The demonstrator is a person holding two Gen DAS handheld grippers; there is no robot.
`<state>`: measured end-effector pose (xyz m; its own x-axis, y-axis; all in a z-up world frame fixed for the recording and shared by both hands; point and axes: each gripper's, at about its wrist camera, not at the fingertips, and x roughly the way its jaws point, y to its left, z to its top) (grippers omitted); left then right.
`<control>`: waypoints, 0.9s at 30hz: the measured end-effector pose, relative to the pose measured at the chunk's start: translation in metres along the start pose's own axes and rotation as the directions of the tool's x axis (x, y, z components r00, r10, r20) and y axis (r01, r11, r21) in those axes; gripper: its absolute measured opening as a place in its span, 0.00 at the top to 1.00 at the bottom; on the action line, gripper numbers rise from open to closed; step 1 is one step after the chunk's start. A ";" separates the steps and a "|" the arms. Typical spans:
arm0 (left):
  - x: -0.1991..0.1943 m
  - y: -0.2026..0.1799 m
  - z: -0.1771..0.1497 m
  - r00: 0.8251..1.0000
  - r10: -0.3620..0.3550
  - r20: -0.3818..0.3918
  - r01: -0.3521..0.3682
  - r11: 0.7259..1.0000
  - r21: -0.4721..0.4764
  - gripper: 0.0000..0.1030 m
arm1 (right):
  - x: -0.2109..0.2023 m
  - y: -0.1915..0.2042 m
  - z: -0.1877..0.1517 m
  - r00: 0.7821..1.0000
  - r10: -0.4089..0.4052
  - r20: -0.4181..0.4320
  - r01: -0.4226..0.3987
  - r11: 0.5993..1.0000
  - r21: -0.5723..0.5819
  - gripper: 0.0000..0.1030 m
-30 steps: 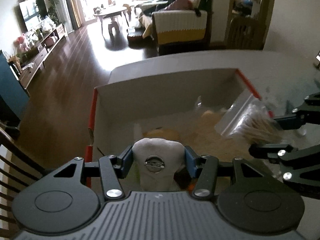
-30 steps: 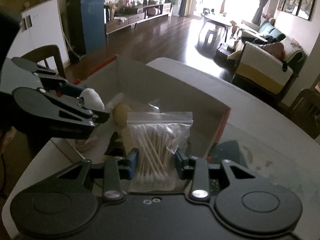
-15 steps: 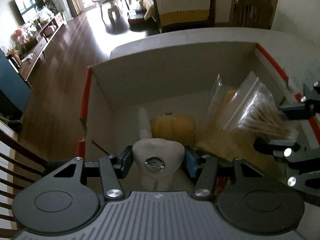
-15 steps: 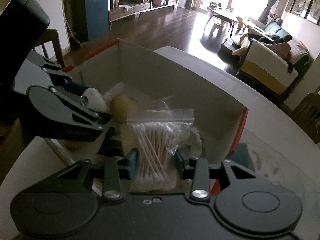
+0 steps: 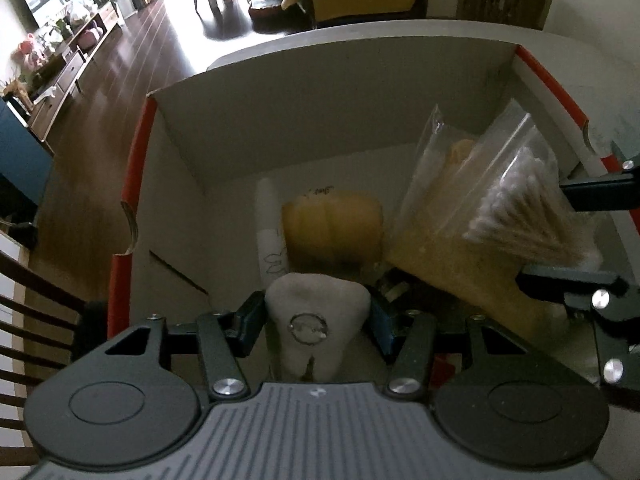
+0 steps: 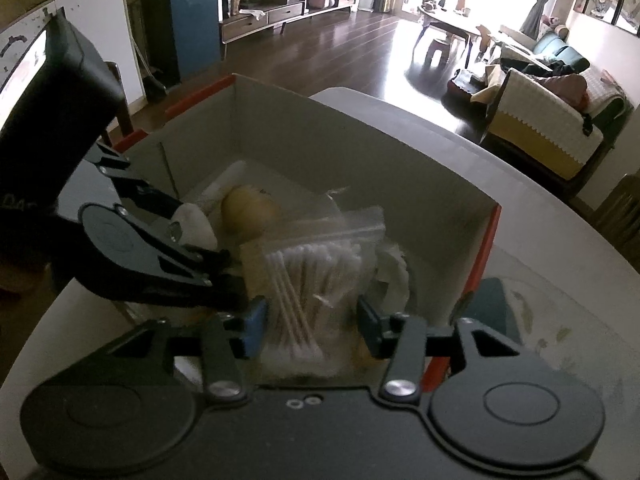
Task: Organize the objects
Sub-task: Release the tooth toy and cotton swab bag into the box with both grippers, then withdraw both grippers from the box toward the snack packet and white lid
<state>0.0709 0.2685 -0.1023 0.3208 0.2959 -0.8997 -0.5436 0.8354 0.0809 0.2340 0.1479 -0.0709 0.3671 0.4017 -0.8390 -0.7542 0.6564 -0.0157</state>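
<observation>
An open cardboard box (image 5: pixel 136 168) with red edges stands on the table. My left gripper (image 5: pixel 316 320) is shut on a white tooth-shaped plush (image 5: pixel 316 304) with a metal ring, low inside the box's near left part. My right gripper (image 6: pixel 312 332) is shut on a zip bag of cotton swabs (image 6: pixel 316 280), held over the box's right side. In the box lie a yellow pumpkin-like toy (image 5: pixel 332 228), a white tube (image 5: pixel 270 220) and a clear bag of yellow grains (image 5: pixel 440 240). The right wrist view shows the left gripper (image 6: pixel 200 232) and the plush at left.
The box sits on a white table (image 6: pixel 540 240) near its edge. A dark teal object (image 6: pixel 492 304) lies on the table just right of the box. A wooden chair (image 5: pixel 24 320) stands at the left. Something white and crumpled (image 6: pixel 394 276) rests in the box's right corner.
Both grippers have moved forward and down into the box with their loads. The right gripper's fingers stand slightly wider apart, and the swab bag looks less squeezed.
</observation>
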 end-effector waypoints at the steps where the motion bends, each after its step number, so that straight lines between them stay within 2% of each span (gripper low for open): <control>1: -0.001 0.000 -0.001 1.000 0.000 -0.002 0.000 1.000 0.000 0.47 | -0.001 0.000 0.000 1.000 0.003 -0.001 -0.003 1.000 0.002 0.48; 5: -0.005 -0.002 -0.005 1.000 0.002 -0.004 -0.002 1.000 -0.001 0.34 | -0.006 0.000 -0.001 1.000 0.012 0.004 -0.012 1.000 0.007 0.43; 10: -0.016 -0.007 -0.009 1.000 0.011 0.021 -0.011 1.000 -0.009 0.29 | -0.016 -0.001 -0.003 1.000 0.014 0.013 -0.014 1.000 0.007 0.39; 20: -0.047 -0.006 -0.023 0.997 -0.003 0.080 0.007 0.999 -0.046 0.28 | -0.045 -0.005 -0.013 0.999 0.008 0.053 -0.010 1.000 0.030 0.29; 21: -0.048 0.004 -0.017 0.996 -0.005 0.089 0.010 0.999 -0.045 0.28 | -0.050 -0.007 -0.015 0.998 0.008 0.059 -0.010 0.999 0.034 0.28; 24: -0.060 0.002 -0.021 0.993 -0.001 0.115 0.006 0.999 -0.042 0.23 | -0.061 -0.010 -0.019 0.997 0.017 0.071 -0.020 0.999 0.040 0.26; 27: -0.078 -0.002 -0.025 0.989 -0.005 0.145 0.012 0.999 -0.048 0.23 | -0.074 -0.015 -0.024 0.996 0.032 0.084 -0.037 0.998 0.050 0.25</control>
<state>0.0279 0.2323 -0.0431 0.4320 0.3559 -0.8286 -0.5767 0.8154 0.0495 0.2054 0.0930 -0.0213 0.3870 0.4752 -0.7902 -0.7390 0.6723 0.0424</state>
